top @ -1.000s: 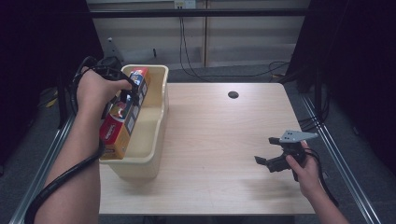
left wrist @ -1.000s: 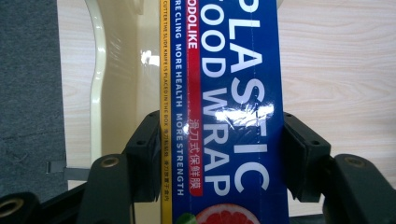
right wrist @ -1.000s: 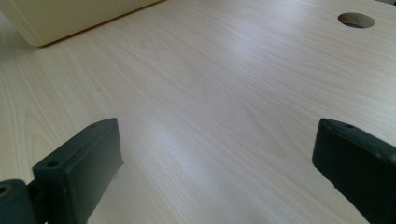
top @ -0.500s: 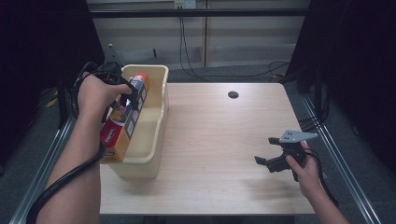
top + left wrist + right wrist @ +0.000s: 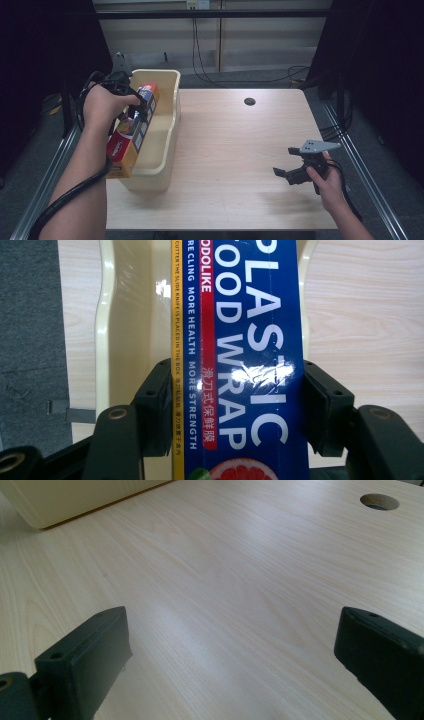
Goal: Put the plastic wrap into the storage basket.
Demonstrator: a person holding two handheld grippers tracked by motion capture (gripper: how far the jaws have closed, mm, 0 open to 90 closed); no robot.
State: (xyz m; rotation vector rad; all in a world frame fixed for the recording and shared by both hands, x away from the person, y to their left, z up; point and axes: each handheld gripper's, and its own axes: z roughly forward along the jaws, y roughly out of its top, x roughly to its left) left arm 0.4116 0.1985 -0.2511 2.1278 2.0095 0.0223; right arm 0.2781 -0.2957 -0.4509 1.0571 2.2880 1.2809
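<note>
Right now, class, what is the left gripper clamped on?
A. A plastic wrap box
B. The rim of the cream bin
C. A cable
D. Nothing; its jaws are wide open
A: the left gripper has both jaws pressed against the sides of the plastic wrap box, held over the cream bin.

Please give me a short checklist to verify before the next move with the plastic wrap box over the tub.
1. Grip on the box: ok. The left tool has a jaw pressed on each side of the plastic wrap box.
2. Box free of the tub: cannot tell. In the high view the box is tilted over the left side of the tub, and its lower end is hidden by the arm.
3. Space on the table: ok. The wood of the table between the tub and the right tool is bare.
4. Right tool out of the way: ok. The right tool is open, holds nothing, and is far from the tub.
5. Cable: cannot tell if it can snag.
</note>
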